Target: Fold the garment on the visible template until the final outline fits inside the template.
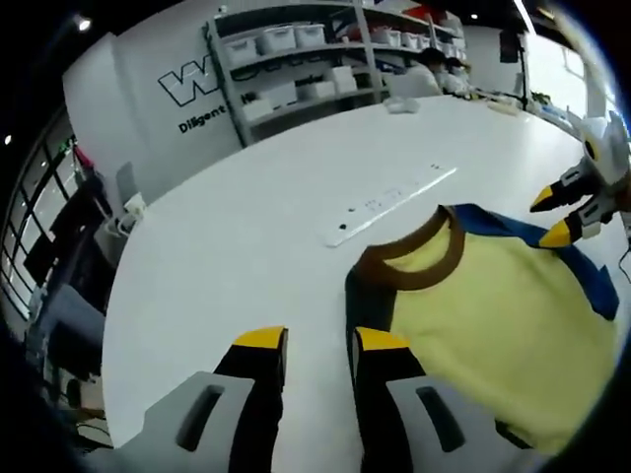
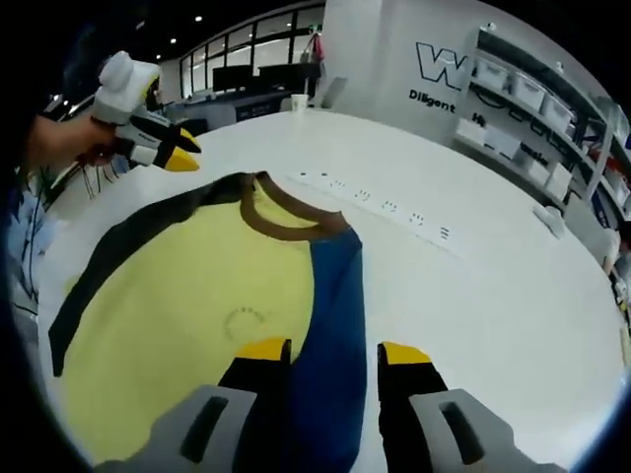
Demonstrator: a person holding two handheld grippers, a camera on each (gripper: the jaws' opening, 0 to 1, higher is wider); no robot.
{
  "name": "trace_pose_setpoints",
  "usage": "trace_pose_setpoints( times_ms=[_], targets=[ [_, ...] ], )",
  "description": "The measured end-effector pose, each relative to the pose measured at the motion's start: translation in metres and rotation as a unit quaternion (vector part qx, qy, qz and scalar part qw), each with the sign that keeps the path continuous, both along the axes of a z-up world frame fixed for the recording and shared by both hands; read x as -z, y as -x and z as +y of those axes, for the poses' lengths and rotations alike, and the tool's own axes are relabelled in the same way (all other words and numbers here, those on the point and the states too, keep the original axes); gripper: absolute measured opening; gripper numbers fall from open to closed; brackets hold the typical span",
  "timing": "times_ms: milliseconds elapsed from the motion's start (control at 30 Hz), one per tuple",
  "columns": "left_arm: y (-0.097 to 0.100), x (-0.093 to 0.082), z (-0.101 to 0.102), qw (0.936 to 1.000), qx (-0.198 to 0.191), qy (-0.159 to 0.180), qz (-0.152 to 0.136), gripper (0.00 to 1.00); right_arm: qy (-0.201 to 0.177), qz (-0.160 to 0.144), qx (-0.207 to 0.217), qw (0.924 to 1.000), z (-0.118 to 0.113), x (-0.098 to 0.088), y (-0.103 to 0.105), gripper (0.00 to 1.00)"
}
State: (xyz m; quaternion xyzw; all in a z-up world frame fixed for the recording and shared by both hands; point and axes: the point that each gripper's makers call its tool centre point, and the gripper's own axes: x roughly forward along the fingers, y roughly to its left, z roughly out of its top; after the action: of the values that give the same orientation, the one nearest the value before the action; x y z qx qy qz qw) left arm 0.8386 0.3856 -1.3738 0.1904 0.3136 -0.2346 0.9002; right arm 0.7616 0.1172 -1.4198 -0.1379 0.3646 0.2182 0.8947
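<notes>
Both grippers are spread apart and hold nothing. In the left gripper view the left gripper (image 1: pixel 320 340) hovers with its yellow tips over the white surface (image 1: pixel 246 236), and one tip is just at the dark sleeve edge of the garment (image 1: pixel 483 305). In the right gripper view the right gripper (image 2: pixel 335 352) stands over the blue sleeve (image 2: pixel 335 296), with one tip above the cloth and the other above the bare surface.

The garment is a yellow shirt with a brown collar (image 2: pixel 286 222) and blue sleeves. It lies flat and unfolded on the surface, with the collar toward the long white strip (image 2: pixel 385 209) that has small marks on it. I cannot see a clear template outline under or around it, so I cannot tell how the shirt sits in relation to it.

I judge the folding is not yet begun, and several things may go wrong. If a gripper closes only on the top layer, the sleeve will lift alone and the fold will be uneven. If one side pulls earlier than the other, the whole shirt may slide on the smooth surface and leave its place. A fold made too shallow would leave the outline too wide. Also, the thin cloth may slip from the tips during the lift.
</notes>
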Motion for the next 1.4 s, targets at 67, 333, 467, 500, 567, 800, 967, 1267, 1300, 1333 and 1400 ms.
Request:
trace_pose_setpoints(
  times_ms=[67,333,467,500,567,800,967,1267,1300,1333,1400],
  targets=[
    [0.005,-0.002,-0.001,0.9999,0.015,0.001,-0.003,0.27,-0.004,-0.002,0.0,1.0,-0.001,-0.004,0.004,0.32],
    [0.032,-0.013,-0.011,0.9977,0.066,0.007,-0.012,0.32,-0.019,-0.014,-0.015,0.9996,0.0,-0.02,0.015,0.43],
    [0.048,-0.02,-0.019,0.9945,0.103,0.002,-0.02,0.36,-0.032,-0.018,-0.014,0.9992,-0.002,-0.028,0.023,0.48],
    [0.052,-0.021,-0.02,0.994,0.107,0.002,-0.021,0.36,-0.034,-0.018,-0.014,0.9992,-0.003,-0.029,0.026,0.49],
    [0.057,-0.021,-0.02,0.9937,0.111,0.008,-0.017,0.37,-0.034,-0.018,-0.016,0.9991,-0.005,-0.031,0.031,0.49],
    [0.079,-0.026,-0.024,0.9889,0.146,0.02,-0.02,0.44,-0.033,-0.017,-0.03,0.9988,-0.007,-0.039,0.057,0.51],
    [0.09,-0.034,-0.02,0.9884,0.149,0.022,-0.021,0.46,-0.038,-0.01,-0.032,0.9987,-0.005,-0.04,0.07,0.52],
    [0.108,-0.038,-0.012,0.9868,0.157,0.032,-0.023,0.48,-0.038,-0.001,-0.045,0.9983,-0.001,-0.037,0.095,0.52],
    [0.111,-0.038,-0.011,0.9865,0.159,0.032,-0.024,0.48,-0.039,0.001,-0.046,0.9982,-0.001,-0.036,0.099,0.51],
    [0.114,-0.038,-0.011,0.9861,0.161,0.032,-0.024,0.49,-0.04,0.004,-0.046,0.9982,-0.001,-0.035,0.103,0.51],
    [0.118,-0.039,-0.01,0.9856,0.165,0.032,-0.024,0.49,-0.04,0.008,-0.048,0.998,0.0,-0.033,0.11,0.51]
  ],
)
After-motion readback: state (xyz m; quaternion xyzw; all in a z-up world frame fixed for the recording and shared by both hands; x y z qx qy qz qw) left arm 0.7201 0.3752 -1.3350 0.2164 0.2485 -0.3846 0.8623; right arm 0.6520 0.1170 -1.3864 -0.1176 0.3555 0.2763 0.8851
